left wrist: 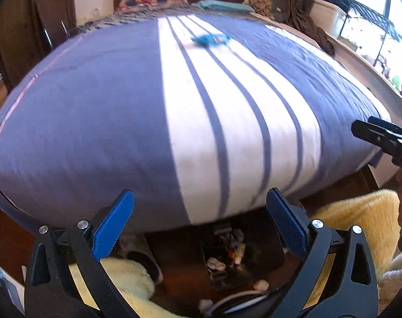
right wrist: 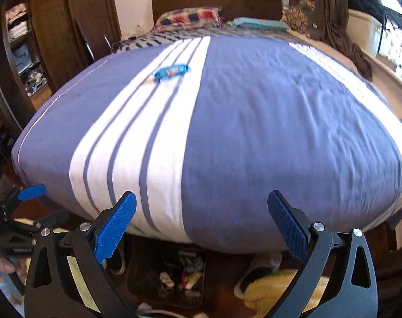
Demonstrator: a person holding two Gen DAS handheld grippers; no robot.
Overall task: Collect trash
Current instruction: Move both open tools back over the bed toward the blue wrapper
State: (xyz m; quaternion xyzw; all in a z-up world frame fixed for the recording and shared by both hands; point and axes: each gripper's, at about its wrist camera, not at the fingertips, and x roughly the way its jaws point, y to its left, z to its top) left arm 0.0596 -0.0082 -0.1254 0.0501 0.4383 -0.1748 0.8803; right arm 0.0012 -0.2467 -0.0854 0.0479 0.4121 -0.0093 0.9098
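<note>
A blue snack wrapper point(left wrist: 210, 39) point(right wrist: 171, 72) lies on the white stripes of the purple and white bedcover point(left wrist: 95, 122) point(right wrist: 280, 122), well up the bed. On the floor at the bed's foot stands a dark box point(left wrist: 264, 259) point(right wrist: 145, 273) holding several scraps of trash. My left gripper point(left wrist: 201, 222) hangs open and empty above that box, far from the wrapper. My right gripper point(right wrist: 201, 222) is likewise open and empty over the bed's foot. Each view catches the other gripper's finger point(left wrist: 373, 129) point(right wrist: 31, 191) at its edge.
A yellow fluffy rug point(left wrist: 359, 217) point(right wrist: 275, 288) and a slipper point(right wrist: 251, 273) lie on the wooden floor beside the box. Pillows point(right wrist: 190, 17) and a headboard point(right wrist: 216, 0) are at the far end. A wardrobe point(right wrist: 55, 26) stands left, a window ledge point(left wrist: 365, 61) right.
</note>
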